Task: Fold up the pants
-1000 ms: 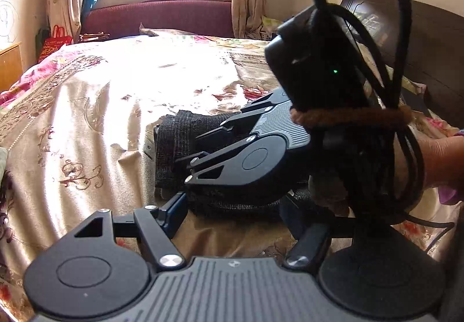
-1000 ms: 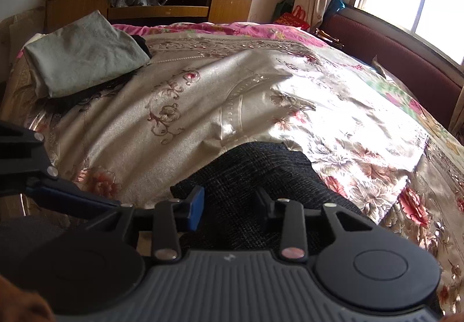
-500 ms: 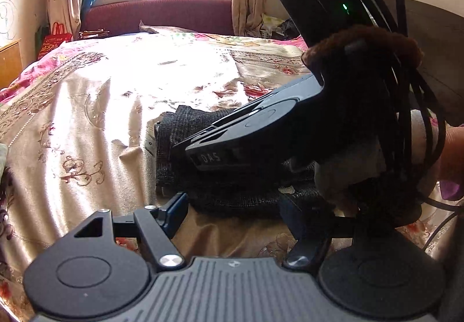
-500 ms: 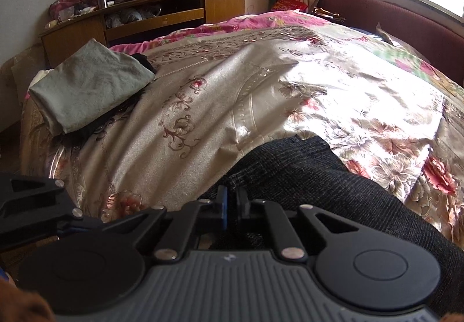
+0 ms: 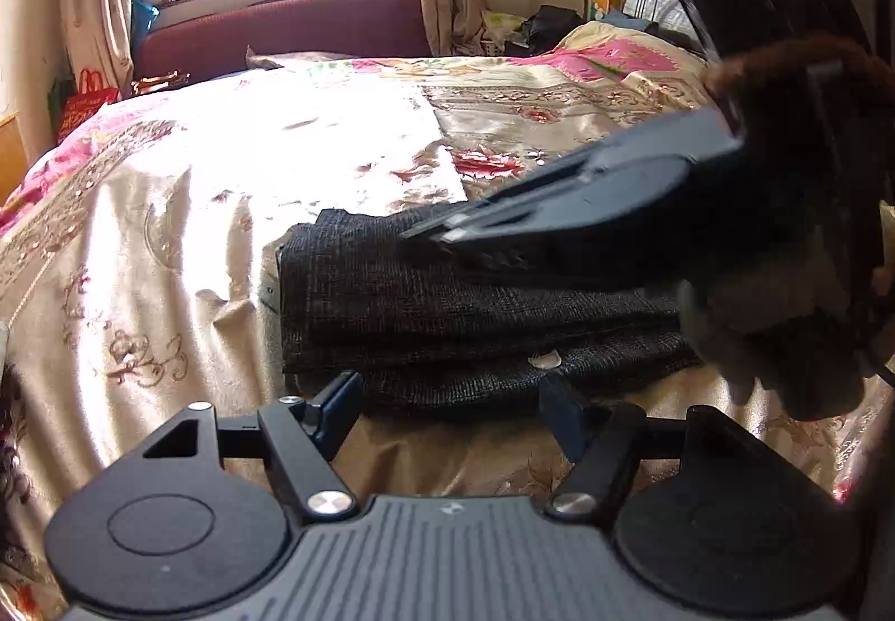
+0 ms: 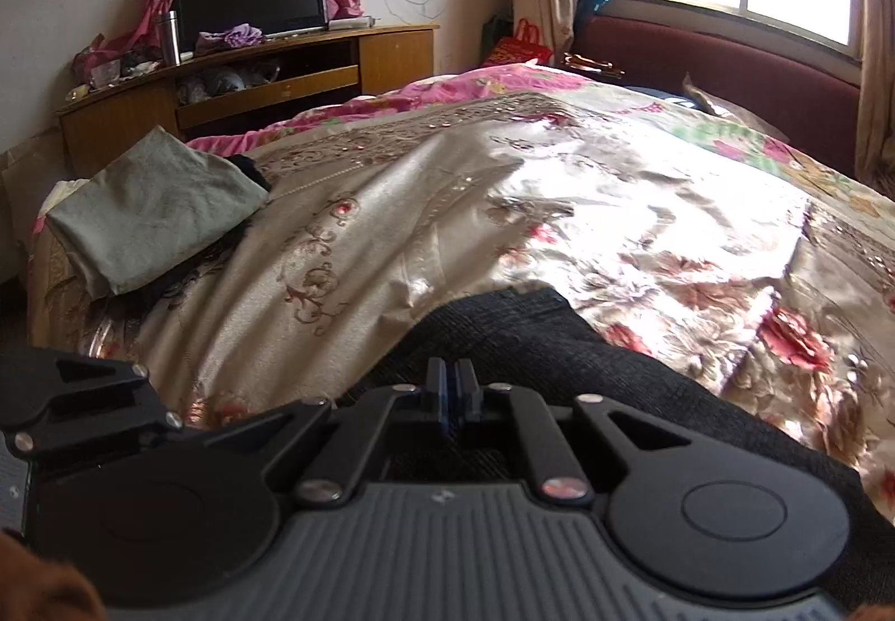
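Note:
Dark checked pants (image 5: 447,319) lie folded in a stack on the gold floral bedspread (image 5: 184,252). My left gripper (image 5: 447,403) is open, its fingers just short of the near edge of the stack. My right gripper (image 6: 452,386) is shut with nothing visible between its pads, lying flat over the top of the pants (image 6: 559,341). In the left wrist view the right gripper (image 5: 430,232) reaches in from the right, resting on the top fold.
A folded grey-green garment (image 6: 151,212) lies on the far left corner of the bed. A wooden TV stand (image 6: 251,84) is behind it. A maroon bench (image 5: 279,28) runs under the window. A dark headboard (image 5: 671,0) stands at the right.
My right gripper has closed from open to shut and swung flatter over the pants. The left gripper has stayed open at the stack's near edge.

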Action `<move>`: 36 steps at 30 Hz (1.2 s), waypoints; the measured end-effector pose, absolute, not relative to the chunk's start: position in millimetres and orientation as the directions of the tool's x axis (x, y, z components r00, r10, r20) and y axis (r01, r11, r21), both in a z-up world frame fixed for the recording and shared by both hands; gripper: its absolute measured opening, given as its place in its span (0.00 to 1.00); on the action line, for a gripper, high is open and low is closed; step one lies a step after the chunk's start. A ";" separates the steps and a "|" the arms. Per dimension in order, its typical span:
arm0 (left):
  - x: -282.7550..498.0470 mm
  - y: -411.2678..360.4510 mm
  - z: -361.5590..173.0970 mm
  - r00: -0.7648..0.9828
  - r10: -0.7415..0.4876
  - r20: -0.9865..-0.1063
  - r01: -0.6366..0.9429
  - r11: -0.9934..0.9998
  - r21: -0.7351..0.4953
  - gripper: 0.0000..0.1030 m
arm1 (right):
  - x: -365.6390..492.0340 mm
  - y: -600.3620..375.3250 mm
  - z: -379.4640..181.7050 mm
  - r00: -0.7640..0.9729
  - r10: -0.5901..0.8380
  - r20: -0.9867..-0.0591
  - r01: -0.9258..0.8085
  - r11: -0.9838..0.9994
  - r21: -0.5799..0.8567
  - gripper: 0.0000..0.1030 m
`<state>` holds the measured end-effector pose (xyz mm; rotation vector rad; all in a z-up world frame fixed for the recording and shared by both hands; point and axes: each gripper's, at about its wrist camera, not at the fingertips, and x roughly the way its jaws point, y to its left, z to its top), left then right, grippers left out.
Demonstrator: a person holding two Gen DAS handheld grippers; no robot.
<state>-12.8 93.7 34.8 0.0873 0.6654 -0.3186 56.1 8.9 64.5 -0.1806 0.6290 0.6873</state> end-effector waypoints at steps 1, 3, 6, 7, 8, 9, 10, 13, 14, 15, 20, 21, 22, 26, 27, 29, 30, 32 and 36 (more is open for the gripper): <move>-11.3 89.2 37.2 0.750 -0.257 -0.610 0.323 0.946 -0.002 0.80 | 54.3 -3.1 61.4 0.610 0.512 -0.605 -0.617 0.786 0.043 0.07; -4.7 79.1 43.0 0.764 -0.262 -0.590 0.335 0.942 0.015 0.80 | 48.8 -33.5 52.6 0.641 0.443 -0.627 -0.543 0.839 0.037 0.07; 16.2 59.6 48.3 0.772 -0.299 -0.561 0.357 0.934 -0.006 0.81 | 41.2 -78.7 39.2 0.668 0.338 -0.662 -0.421 0.906 0.038 0.07; 25.3 52.8 47.2 0.768 -0.313 -0.559 0.365 0.931 -0.019 0.81 | 39.0 -92.6 34.0 0.677 0.295 -0.674 -0.378 0.926 0.026 0.07; 36.4 44.4 43.3 0.759 -0.328 -0.563 0.378 0.925 -0.030 0.82 | 38.7 -103.8 29.2 0.676 0.268 -0.686 -0.347 0.938 0.025 0.09; 46.6 36.4 37.3 0.747 -0.332 -0.577 0.386 0.922 -0.031 0.83 | 39.0 -120.1 21.7 0.667 0.236 -0.707 -0.303 0.952 0.033 0.14; 58.0 26.7 27.3 0.729 -0.315 -0.608 0.386 0.923 -0.015 0.83 | 39.4 -136.5 15.9 0.662 0.212 -0.719 -0.257 0.965 0.048 0.16; 78.4 7.0 -7.1 0.665 -0.207 -0.718 0.355 0.933 0.060 0.84 | 34.6 -178.4 9.3 0.669 0.143 -0.730 -0.138 0.988 0.067 0.17; 74.0 5.8 -9.6 0.676 -0.198 -0.710 0.347 0.935 0.069 0.84 | 32.5 -190.2 9.9 0.671 0.128 -0.731 -0.107 0.991 0.077 0.17; 69.0 4.5 -8.0 0.680 -0.192 -0.707 0.343 0.936 0.076 0.85 | 30.3 -200.0 11.5 0.672 0.132 -0.729 -0.089 0.991 0.098 0.17; 56.5 5.1 7.3 0.662 -0.169 -0.730 0.325 0.942 0.077 0.85 | 11.6 -237.0 26.5 0.724 0.115 -0.680 -0.037 0.991 0.128 0.24; 55.4 7.5 9.9 0.665 -0.166 -0.729 0.316 0.946 0.073 0.85 | 10.8 -244.5 25.8 0.727 0.105 -0.679 -0.017 0.991 0.135 0.33; 54.9 9.6 12.4 0.668 -0.163 -0.726 0.305 0.950 0.067 0.85 | 10.0 -253.4 24.0 0.730 0.089 -0.677 0.011 0.990 0.142 0.40; 59.9 2.4 22.8 0.686 -0.184 -0.704 0.300 0.953 0.043 0.85 | 13.1 -286.8 14.3 0.722 0.094 -0.686 0.104 0.965 0.241 0.43; 61.8 -3.1 23.5 0.686 -0.193 -0.702 0.312 0.949 0.045 0.85 | 14.2 -293.5 11.8 0.720 0.107 -0.686 0.120 0.954 0.275 0.43; 65.4 -16.9 21.3 0.681 -0.199 -0.705 0.340 0.938 0.064 0.85 | 19.1 -303.8 6.5 0.713 0.152 -0.684 0.125 0.933 0.338 0.43; 66.5 -23.3 19.5 0.677 -0.202 -0.707 0.353 0.933 0.071 0.85 | 21.4 -306.2 5.4 0.708 0.172 -0.685 0.123 0.925 0.360 0.44; 67.6 -34.1 15.7 0.664 -0.223 -0.714 0.384 0.921 0.070 0.85 | 25.7 -308.9 2.9 0.700 0.218 -0.680 0.098 0.914 0.393 0.48; 67.2 -49.2 9.5 0.653 -0.239 -0.719 0.426 0.901 0.088 0.85 | 31.3 -314.2 -5.2 0.683 0.233 -0.693 0.100 0.909 0.404 0.43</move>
